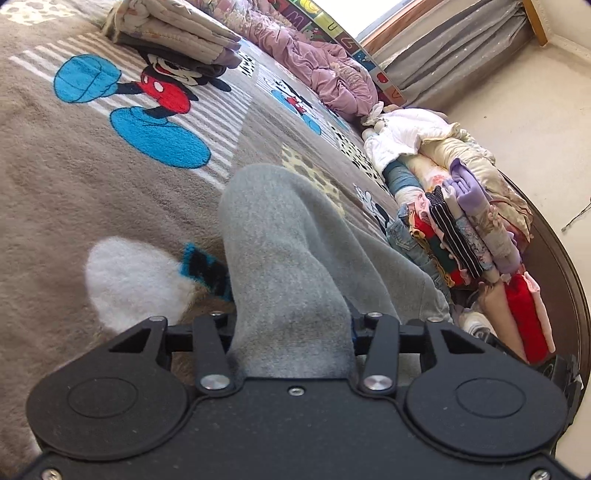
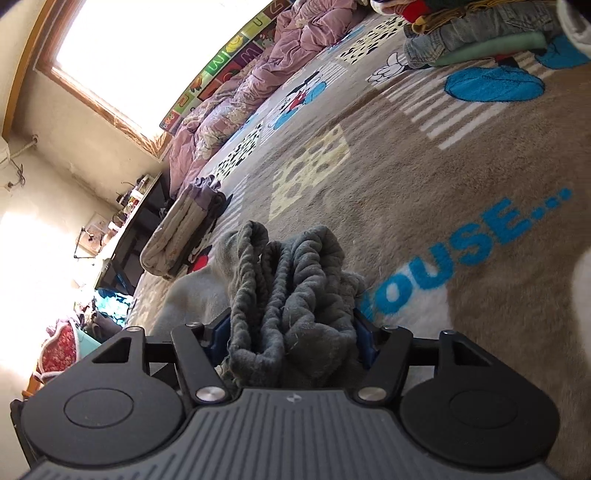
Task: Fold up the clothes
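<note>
A grey fleece garment (image 1: 273,236) lies on the brown cartoon-mouse blanket (image 1: 55,192). In the left wrist view one smooth end of it rises in a ridge into my left gripper (image 1: 291,332), which is shut on it; the cloth hides the fingertips. In the right wrist view the garment's gathered, ribbed edge (image 2: 295,273) is bunched between the blue pads (image 2: 364,336) of my right gripper (image 2: 291,336), which is shut on it. A paler grey part (image 2: 199,291) of the same garment trails away to the left on the blanket (image 2: 424,206).
A stack of folded clothes (image 1: 465,229) runs along the bed's right edge, with a white jacket (image 1: 406,136) behind it. A folded quilt (image 1: 173,33) and a crumpled pink duvet (image 1: 325,70) lie at the far side. Jeans (image 2: 461,40) sit at the upper right.
</note>
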{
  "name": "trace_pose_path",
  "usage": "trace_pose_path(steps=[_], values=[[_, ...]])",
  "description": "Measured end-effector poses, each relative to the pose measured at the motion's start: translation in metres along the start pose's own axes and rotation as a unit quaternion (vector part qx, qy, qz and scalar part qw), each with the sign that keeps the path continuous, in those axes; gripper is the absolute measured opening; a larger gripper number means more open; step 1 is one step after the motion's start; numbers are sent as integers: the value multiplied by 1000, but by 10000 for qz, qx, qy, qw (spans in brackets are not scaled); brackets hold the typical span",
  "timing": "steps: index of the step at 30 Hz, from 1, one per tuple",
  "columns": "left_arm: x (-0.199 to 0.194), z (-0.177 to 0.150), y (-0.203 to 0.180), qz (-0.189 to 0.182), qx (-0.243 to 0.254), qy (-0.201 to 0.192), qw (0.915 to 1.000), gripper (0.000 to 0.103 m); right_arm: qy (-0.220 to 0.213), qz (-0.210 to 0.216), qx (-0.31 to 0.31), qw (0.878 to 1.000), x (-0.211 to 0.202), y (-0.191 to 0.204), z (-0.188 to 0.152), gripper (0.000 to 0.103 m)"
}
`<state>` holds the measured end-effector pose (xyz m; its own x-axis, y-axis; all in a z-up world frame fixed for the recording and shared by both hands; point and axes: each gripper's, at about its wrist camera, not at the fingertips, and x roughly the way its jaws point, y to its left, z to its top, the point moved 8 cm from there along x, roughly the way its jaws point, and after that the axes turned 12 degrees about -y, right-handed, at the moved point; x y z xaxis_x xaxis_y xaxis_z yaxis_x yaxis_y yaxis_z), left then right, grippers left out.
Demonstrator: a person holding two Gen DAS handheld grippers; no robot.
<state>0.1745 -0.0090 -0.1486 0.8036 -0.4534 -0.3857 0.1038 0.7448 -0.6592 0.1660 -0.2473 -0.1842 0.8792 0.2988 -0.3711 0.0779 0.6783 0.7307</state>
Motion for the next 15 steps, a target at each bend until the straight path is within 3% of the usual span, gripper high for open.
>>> trace_pose_path(steps=[2, 5, 7, 10, 13, 14, 15], values=[[0, -7, 18, 142, -35, 179, 9997, 64, -34, -148, 30, 9999, -14, -10, -17, 77], [-4, -10, 33, 94, -364, 338, 9987, 69, -121, -179, 199, 9996, -28, -26, -36, 77], [-10, -9, 32, 27, -293, 313, 9991, 84, -125, -29, 296, 9995, -26, -28, -36, 80], [-9, -14, 39, -2, -295, 404, 9987, 84, -19, 125, 265, 9996, -16, -25, -33, 92], [-4, -17, 39, -68, -178, 306, 9993, 83, 18, 176, 35, 9998, -5, -23, -38, 96], [-3, -18, 37, -77, -76, 276, 9996, 81, 21, 207, -32, 9998, -3, -21, -39, 98], [-1, -19, 35, -40, 29, 259, 9997, 70, 26, 231, -97, 9997, -1, -19, -39, 98]])
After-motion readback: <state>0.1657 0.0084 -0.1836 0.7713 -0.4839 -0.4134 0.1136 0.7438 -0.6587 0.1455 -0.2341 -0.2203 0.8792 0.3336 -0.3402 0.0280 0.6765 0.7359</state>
